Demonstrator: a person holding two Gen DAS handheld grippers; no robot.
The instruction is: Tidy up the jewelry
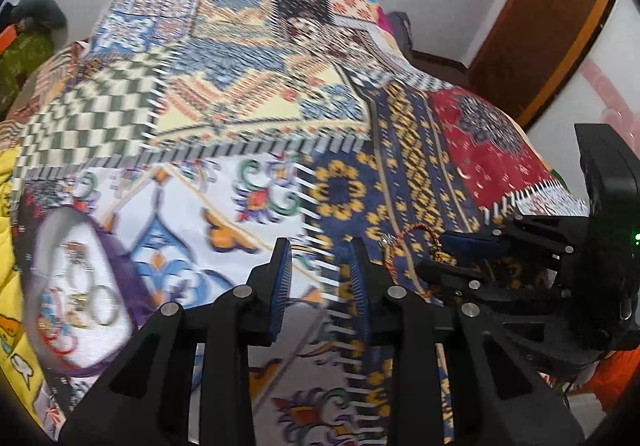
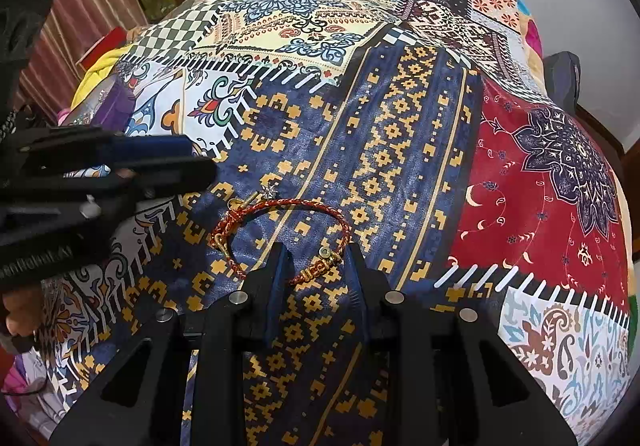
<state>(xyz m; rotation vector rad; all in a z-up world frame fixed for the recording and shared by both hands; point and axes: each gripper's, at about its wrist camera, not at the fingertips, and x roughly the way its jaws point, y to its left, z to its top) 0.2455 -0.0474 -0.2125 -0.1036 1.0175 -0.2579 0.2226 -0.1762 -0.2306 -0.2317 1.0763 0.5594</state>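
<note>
Going for the red bracelet on the bed

Right gripper (image 2: 316, 266) is part open, empty, clasp end of the red bracelet (image 2: 280, 234) between its fingers — just needs closing. Left gripper (image 1: 320, 274) also open, empty (tray (image 1: 80, 294) of rings waits left).

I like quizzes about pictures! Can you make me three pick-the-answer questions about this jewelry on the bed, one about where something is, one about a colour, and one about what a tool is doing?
1. Where does the bracelet lie?
A. on the blue and yellow patch
B. in the jewelry box
C. on the checkered patch

2. What colour is the bracelet's cord?
A. green
B. red
C. white

3. How is the right tool?
A. shut on the bracelet
B. open, holding nothing
C. out of sight

Answers:
1 A, blue and yellow cloth shows all around it.
2 B, the braid is red with gold ends.
3 B, its fingers stand apart on either side of the bracelet's gold end.
</note>
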